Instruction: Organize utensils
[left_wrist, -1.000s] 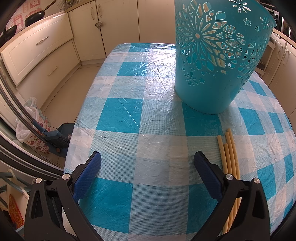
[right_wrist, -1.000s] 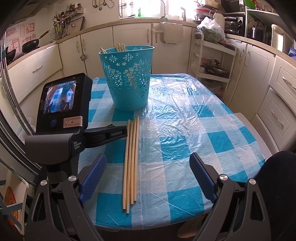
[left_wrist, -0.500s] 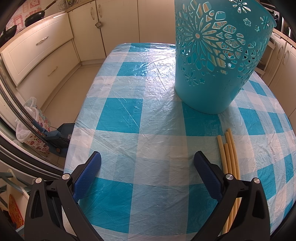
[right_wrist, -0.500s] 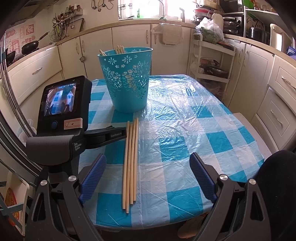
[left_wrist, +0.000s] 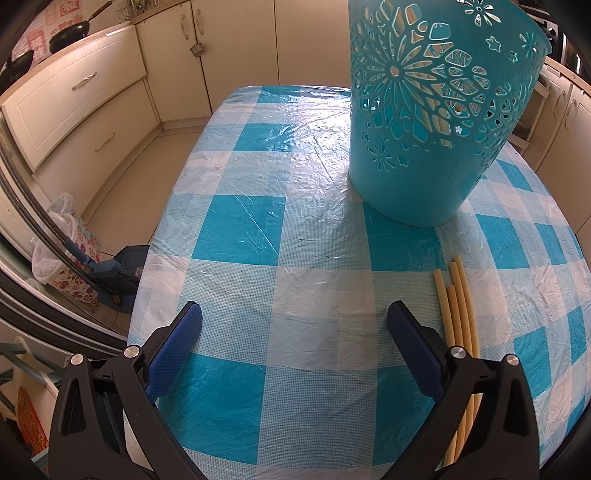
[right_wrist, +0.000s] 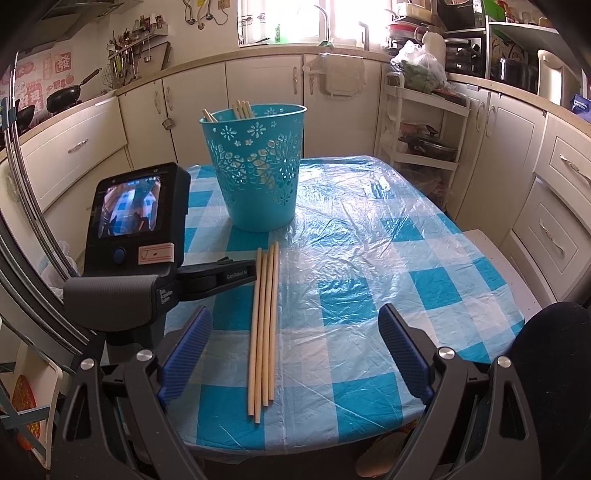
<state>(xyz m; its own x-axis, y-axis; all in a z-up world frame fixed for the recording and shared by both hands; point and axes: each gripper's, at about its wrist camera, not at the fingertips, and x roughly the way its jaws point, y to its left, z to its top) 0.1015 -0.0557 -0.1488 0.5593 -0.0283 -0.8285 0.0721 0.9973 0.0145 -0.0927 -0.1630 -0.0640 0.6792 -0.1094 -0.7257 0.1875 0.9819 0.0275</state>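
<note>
Several long wooden chopsticks (right_wrist: 264, 321) lie side by side on the blue-checked tablecloth (right_wrist: 369, 266), pointing toward a teal cut-out basket (right_wrist: 258, 173) that holds more chopsticks (right_wrist: 242, 109). In the left wrist view the chopsticks (left_wrist: 461, 306) lie just right of my open, empty left gripper (left_wrist: 293, 328), with the basket (left_wrist: 432, 122) ahead to the right. My right gripper (right_wrist: 295, 332) is open and empty, low over the near table edge, with the chopsticks between its fingers, nearer the left finger. The left gripper's body (right_wrist: 136, 229) shows at the left of the right wrist view.
Cream kitchen cabinets (right_wrist: 258, 88) surround the table. A white shelf rack (right_wrist: 424, 129) with pots stands at the back right. A dustpan and bags (left_wrist: 92, 269) sit on the floor left of the table. A dark rounded object (right_wrist: 554, 350) is at the near right.
The right wrist view has pulled back slightly from the table. The left gripper and the chopsticks have not moved.
</note>
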